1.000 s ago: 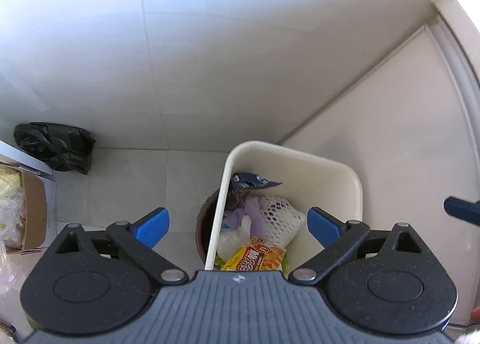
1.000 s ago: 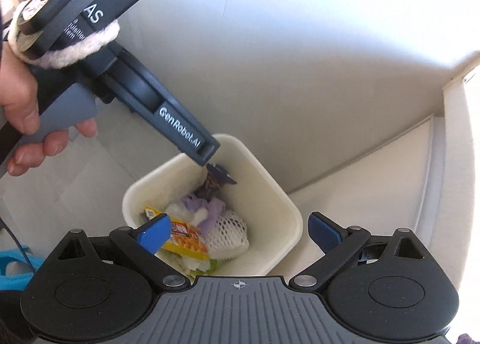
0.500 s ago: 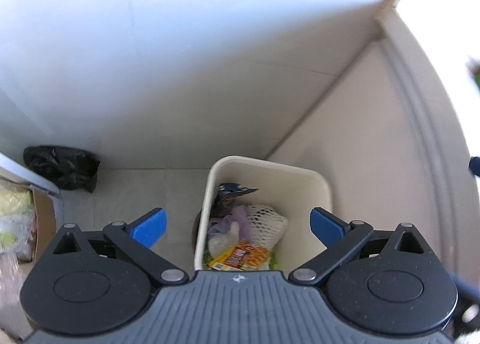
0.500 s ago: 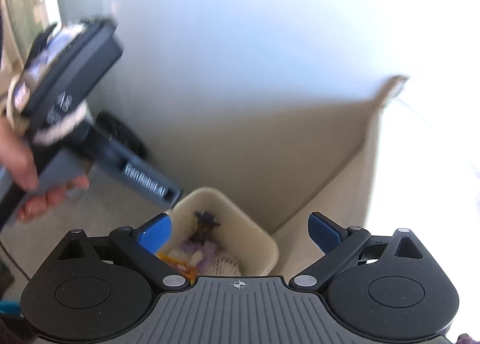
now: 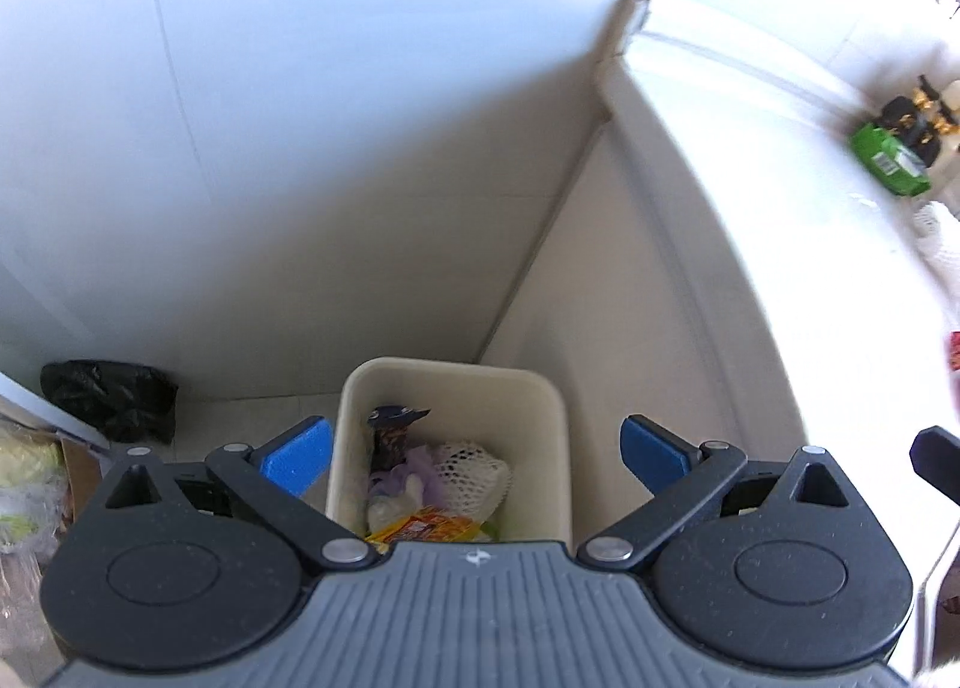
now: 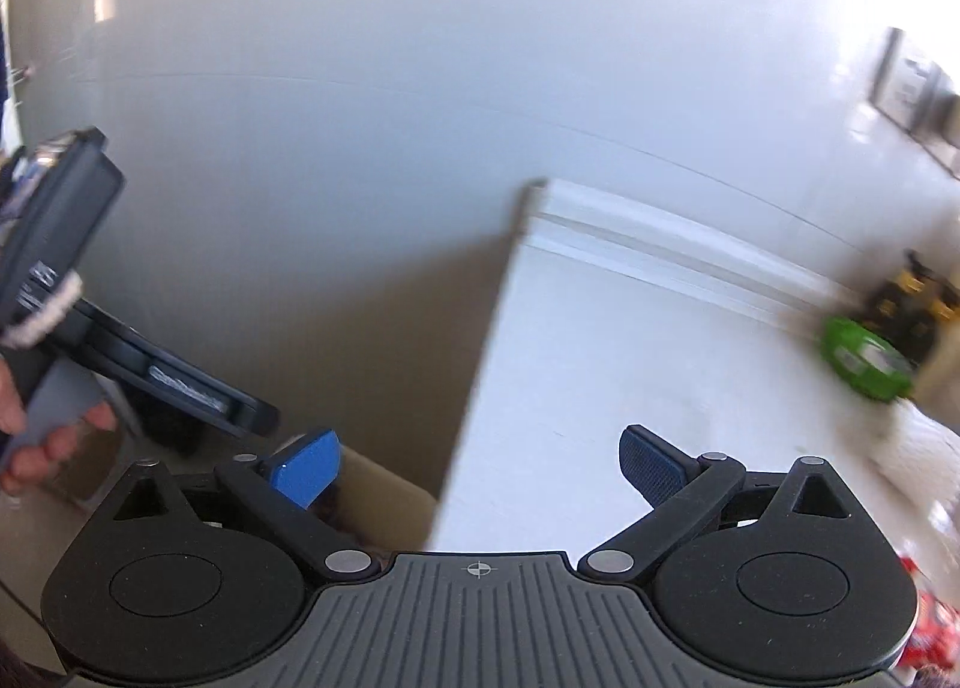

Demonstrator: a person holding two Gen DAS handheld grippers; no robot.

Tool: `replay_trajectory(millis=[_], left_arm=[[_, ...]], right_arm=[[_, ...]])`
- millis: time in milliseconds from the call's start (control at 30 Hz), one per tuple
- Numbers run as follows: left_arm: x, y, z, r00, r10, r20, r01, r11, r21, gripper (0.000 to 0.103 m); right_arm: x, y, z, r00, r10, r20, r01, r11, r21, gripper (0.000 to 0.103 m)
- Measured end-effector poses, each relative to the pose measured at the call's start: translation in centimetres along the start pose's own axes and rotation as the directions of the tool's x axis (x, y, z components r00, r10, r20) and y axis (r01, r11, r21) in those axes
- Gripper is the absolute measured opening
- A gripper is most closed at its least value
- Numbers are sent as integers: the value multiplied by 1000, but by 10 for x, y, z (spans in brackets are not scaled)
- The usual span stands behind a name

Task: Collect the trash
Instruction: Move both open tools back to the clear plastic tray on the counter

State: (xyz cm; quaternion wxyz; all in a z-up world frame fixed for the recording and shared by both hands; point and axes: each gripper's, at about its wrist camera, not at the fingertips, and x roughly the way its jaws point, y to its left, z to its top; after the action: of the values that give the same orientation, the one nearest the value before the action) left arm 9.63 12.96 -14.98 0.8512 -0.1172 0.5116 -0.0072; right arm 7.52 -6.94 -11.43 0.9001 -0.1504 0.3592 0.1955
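Note:
A cream waste bin [image 5: 354, 418] stands on the floor in the corner, holding a dark wrapper [image 5: 393, 427], white foam netting [image 5: 474, 472] and an orange snack packet [image 5: 429, 526]. High above it my left gripper [image 5: 476, 457] is open and empty. My right gripper [image 6: 478, 466] is also open and empty, over the edge of a white counter [image 6: 600, 388]. A green packet lies far right on that counter [image 6: 861, 358] [image 5: 888, 160]. In the right wrist view the left gripper's body [image 6: 180, 388] shows, held by a hand [image 6: 36, 448].
A black bag [image 5: 111, 394] lies on the floor left of the bin. A cardboard box [image 5: 72, 472] with plastic sits at the far left. Dark and yellow items [image 6: 912, 298] stand behind the green packet. A red item [image 6: 930, 634] shows at the lower right edge.
Both grippers rose away from the bin, which now looks smaller. The right gripper swung right, so the counter top and green packet came into view and the bin left its view.

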Motion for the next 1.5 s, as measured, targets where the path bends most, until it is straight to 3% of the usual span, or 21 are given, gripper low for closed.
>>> replay_trajectory(millis=[200,367,500,767,933,1067,1333,1500], left_arm=[[-15,-37,12,999,-11,39,9,999,44,102],[-15,-79,26,996,-59,68,51,992,117,102],[-6,-116,33,990,-98,98,80,982,174,102],[22,-194,32,983,-135,122,96,955,279,102],[32,-226,31,980,-130,154,82,955,284,102],[46,-242,35,978,-55,201,-1,964,267,102],[66,-260,37,962,-1,273,-64,971,229,101],[72,-265,39,954,15,300,-80,975,206,91]], right_arm=[[-42,-58,-20,995,-99,-23,101,991,88,101],[-64,-111,-45,980,-198,-19,198,961,195,102],[-72,-151,-68,950,-307,-49,308,907,288,102],[-65,-241,-86,904,-413,-109,411,769,490,103],[-46,-280,-86,890,-418,-183,448,722,527,103],[-30,-302,-86,888,-398,-232,458,708,538,103],[-4,-330,-102,911,-310,-272,412,658,630,103],[11,-343,-105,915,-282,-290,404,611,681,103]])
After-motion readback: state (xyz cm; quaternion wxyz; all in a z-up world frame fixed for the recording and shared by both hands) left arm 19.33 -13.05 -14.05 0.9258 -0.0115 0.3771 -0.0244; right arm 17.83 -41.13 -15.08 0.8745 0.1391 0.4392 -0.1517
